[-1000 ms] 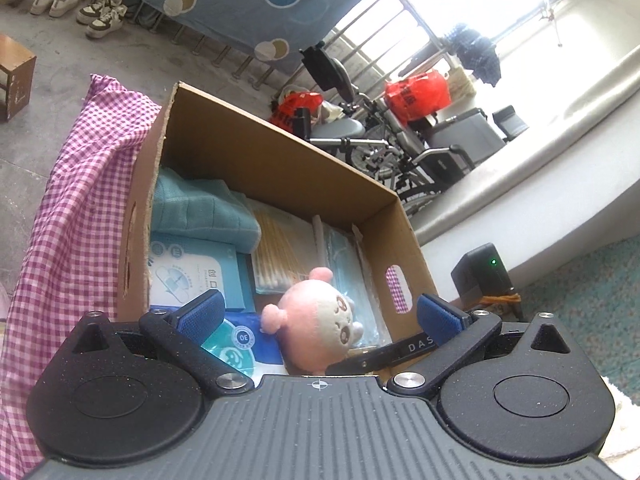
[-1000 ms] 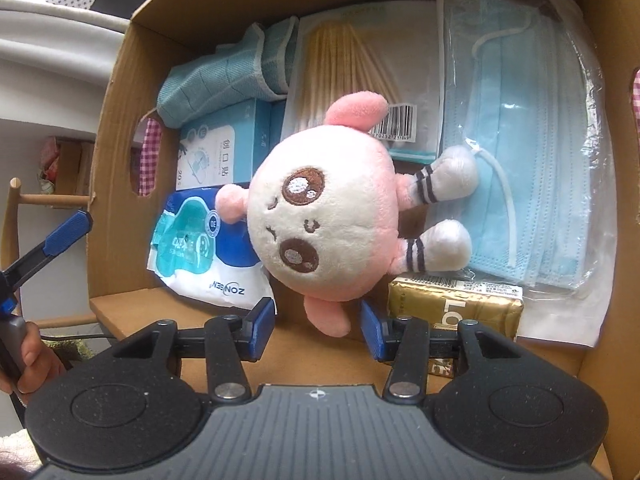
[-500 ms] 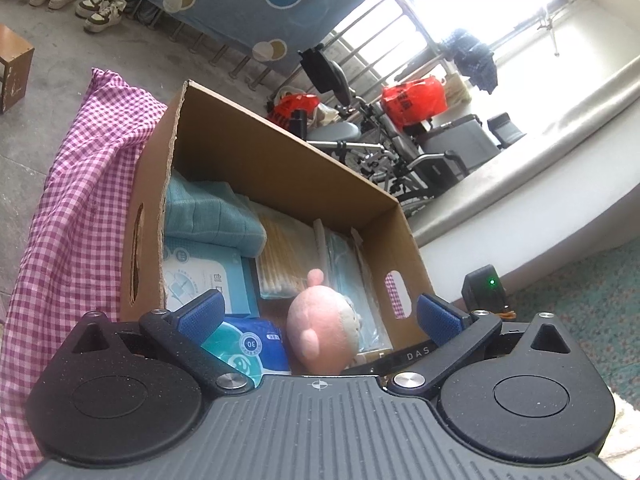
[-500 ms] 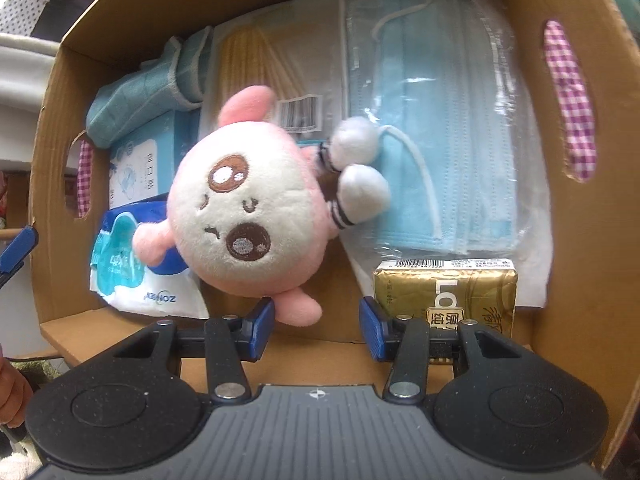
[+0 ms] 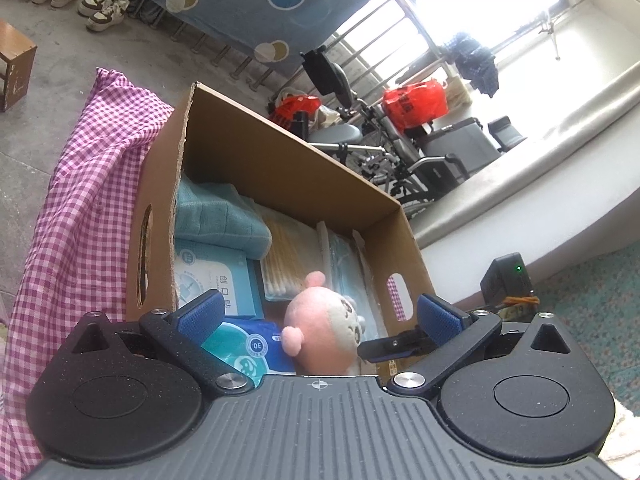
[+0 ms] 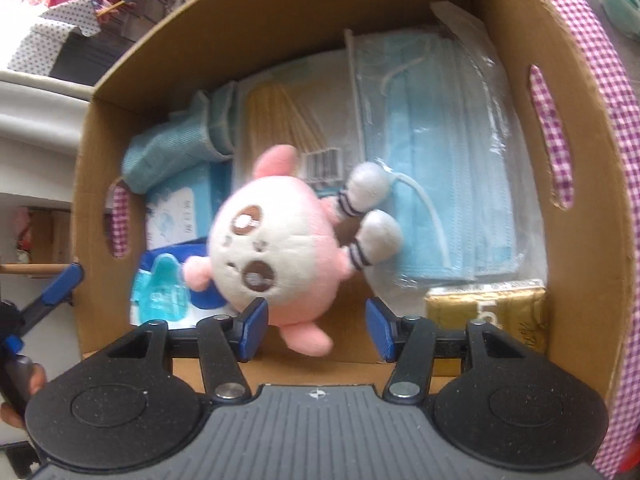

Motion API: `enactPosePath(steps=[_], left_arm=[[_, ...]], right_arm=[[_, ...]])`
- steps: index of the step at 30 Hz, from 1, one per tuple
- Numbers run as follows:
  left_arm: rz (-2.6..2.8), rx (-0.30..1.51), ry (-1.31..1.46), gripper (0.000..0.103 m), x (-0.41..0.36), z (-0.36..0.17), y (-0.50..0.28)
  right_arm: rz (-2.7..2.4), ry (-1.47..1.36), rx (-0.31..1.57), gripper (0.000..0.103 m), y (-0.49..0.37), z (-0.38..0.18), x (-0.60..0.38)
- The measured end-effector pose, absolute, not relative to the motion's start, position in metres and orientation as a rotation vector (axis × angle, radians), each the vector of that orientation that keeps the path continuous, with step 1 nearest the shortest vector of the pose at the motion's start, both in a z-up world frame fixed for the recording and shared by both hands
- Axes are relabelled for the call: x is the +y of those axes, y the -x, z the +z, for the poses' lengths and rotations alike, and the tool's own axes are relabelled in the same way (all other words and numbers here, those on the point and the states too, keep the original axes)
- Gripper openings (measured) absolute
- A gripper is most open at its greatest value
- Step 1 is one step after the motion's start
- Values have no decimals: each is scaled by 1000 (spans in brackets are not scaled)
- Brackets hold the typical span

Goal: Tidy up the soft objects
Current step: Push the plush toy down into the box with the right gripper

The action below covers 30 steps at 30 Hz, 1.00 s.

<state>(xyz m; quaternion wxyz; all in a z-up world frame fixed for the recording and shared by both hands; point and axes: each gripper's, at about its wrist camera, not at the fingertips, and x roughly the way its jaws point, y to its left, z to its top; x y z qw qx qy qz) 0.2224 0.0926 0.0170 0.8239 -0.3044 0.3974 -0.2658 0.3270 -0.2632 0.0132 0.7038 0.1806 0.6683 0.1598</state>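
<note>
**Releasing pink plush into cardboard box**

Hovering over the cardboard box (image 6: 520, 20), the right gripper (image 6: 316, 326) points steeply down; its blue fingers (image 6: 252, 326) have just been opening and now stand apart, pads not pressing on anything. The pink plush toy (image 6: 276, 248) lies in the box just beyond them, one pink ear between the fingers, face up, white striped feet toward the right.

Box contents, left to right in the right wrist view:
- teal folded cloth (image 6: 172, 152) at far left
- light blue plaster box (image 6: 180, 208) just near of it
- blue wet-wipe pack (image 6: 164, 292) at near left, partly under the plush
- cotton swab pack (image 6: 280, 120) at far middle
- bagged blue face masks (image 6: 448, 168) on the right; plush feet touching the bag
- gold tissue pack (image 6: 484, 308) at near right corner

Pink checked cloth (image 6: 592, 80) drapes outside the right wall and shows through the handle holes.

Left gripper (image 5: 320, 312) sits outside the near side of the box, fingers (image 5: 202, 312) wide, nothing between them. From that view the plush (image 5: 320, 336) shows in the near part of the box (image 5: 280, 160), with checked cloth (image 5: 80, 208) to the left. A hand (image 6: 20, 392) shows at the left edge of the right wrist view.
</note>
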Motion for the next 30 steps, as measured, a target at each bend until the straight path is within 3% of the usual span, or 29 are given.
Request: enactPosePath(steps=[4,6,8,14,30], left_arm=[[-560,840,642,102,95,19,-220],[-558,840,638,102,96,19,-219],[-557,840,639,102,97,19,-220],[-556,849,643,102,96,17,-223],[-546,847,637,102,93,23,-216]], right_arm=[[411,-419,1527,73,-336,6,-241],[406,-398,1559,88,-341,-1,-231],[404,-369,1561,93,-343,-6,-225],[416,-437,1555,89,-348,-7,-230],[385,-488,1503,89,-337,5,-246]])
